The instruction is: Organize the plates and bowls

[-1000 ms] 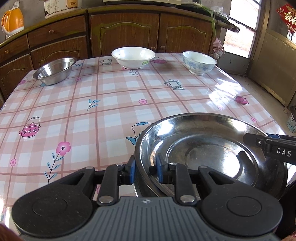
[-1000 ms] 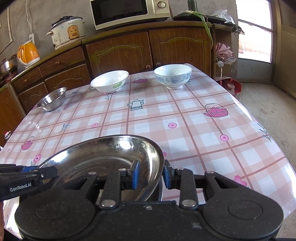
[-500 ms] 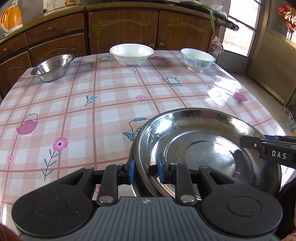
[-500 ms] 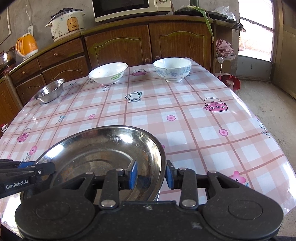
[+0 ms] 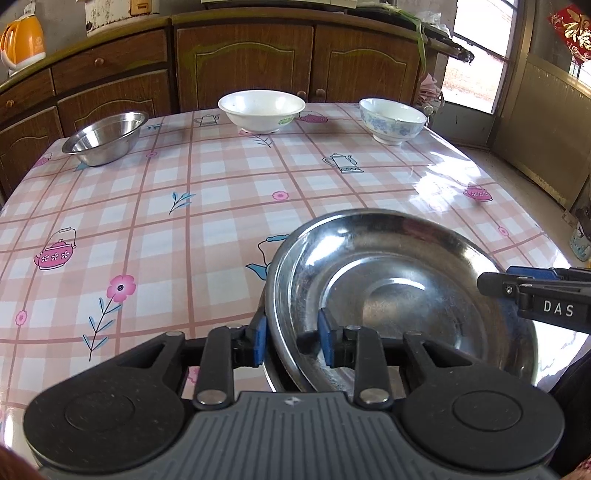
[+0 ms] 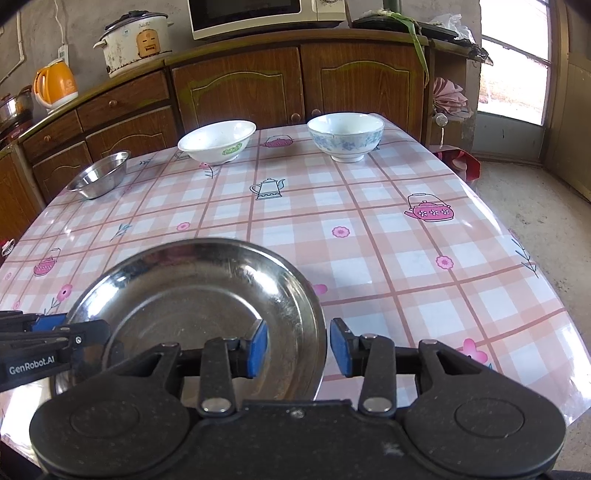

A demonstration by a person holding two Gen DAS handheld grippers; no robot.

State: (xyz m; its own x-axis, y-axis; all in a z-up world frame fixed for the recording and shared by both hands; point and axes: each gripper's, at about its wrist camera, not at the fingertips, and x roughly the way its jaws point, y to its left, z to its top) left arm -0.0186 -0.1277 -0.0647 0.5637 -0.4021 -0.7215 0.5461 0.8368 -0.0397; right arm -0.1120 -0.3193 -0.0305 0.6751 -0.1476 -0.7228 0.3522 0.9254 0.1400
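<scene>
- One checked tabletop carries three bowls along its far side and the steel plate near its front edge.
- Right claw has spread wider than a second ago and is clear of the rim, so the plate looks released.
- Left claw straddles the rim; I cannot tell whether it grips.
- Writing: "DAS" on the right claw, "GenRobot.AI" on the left.

Home kitchen, wooden cabinets, microwave, rice cooker

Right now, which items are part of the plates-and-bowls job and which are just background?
Job: steel plate, steel bowl, white bowl, blue-patterned bowl.
Background: kettle, rice cooker, microwave, cabinets.
</scene>
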